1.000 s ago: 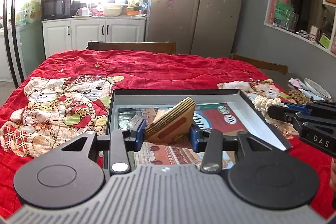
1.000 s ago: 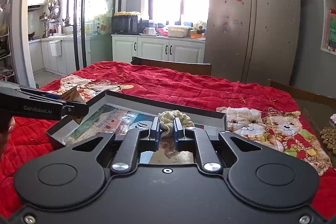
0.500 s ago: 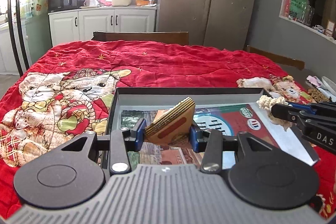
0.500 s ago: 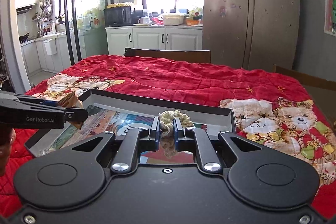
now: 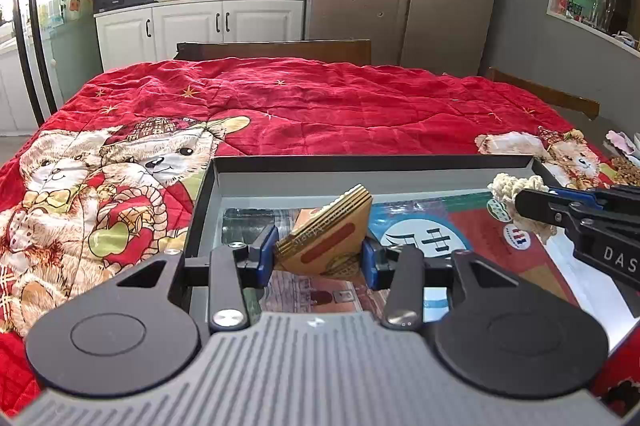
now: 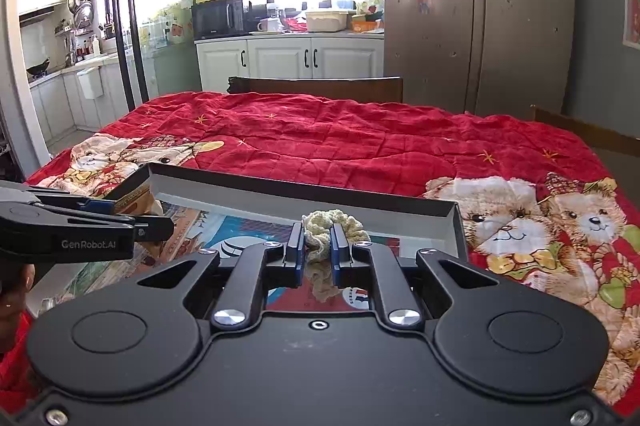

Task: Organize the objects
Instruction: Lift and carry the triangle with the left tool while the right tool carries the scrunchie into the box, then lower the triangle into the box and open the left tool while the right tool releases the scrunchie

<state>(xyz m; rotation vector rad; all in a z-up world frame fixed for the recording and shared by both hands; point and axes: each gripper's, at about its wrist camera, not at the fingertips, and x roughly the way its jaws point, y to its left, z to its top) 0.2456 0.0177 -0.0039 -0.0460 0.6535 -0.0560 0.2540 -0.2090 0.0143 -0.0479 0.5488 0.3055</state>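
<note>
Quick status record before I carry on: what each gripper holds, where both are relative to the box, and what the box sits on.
left gripper: shut on brown card packet, tilted
right gripper: shut on cream crocheted scrunchie
position: both over the open tray box
box floor: printed sheet, no loose items visible
surface: red bear-print quilt

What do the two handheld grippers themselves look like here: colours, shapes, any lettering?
Both are matte black, each with two round discs and silver pivot screws. The left gripper has a ribbed grey housing, blue pads and "GenRobot.AI" on its side. The right gripper has darker blue pads and "DAS" lettering.
</note>
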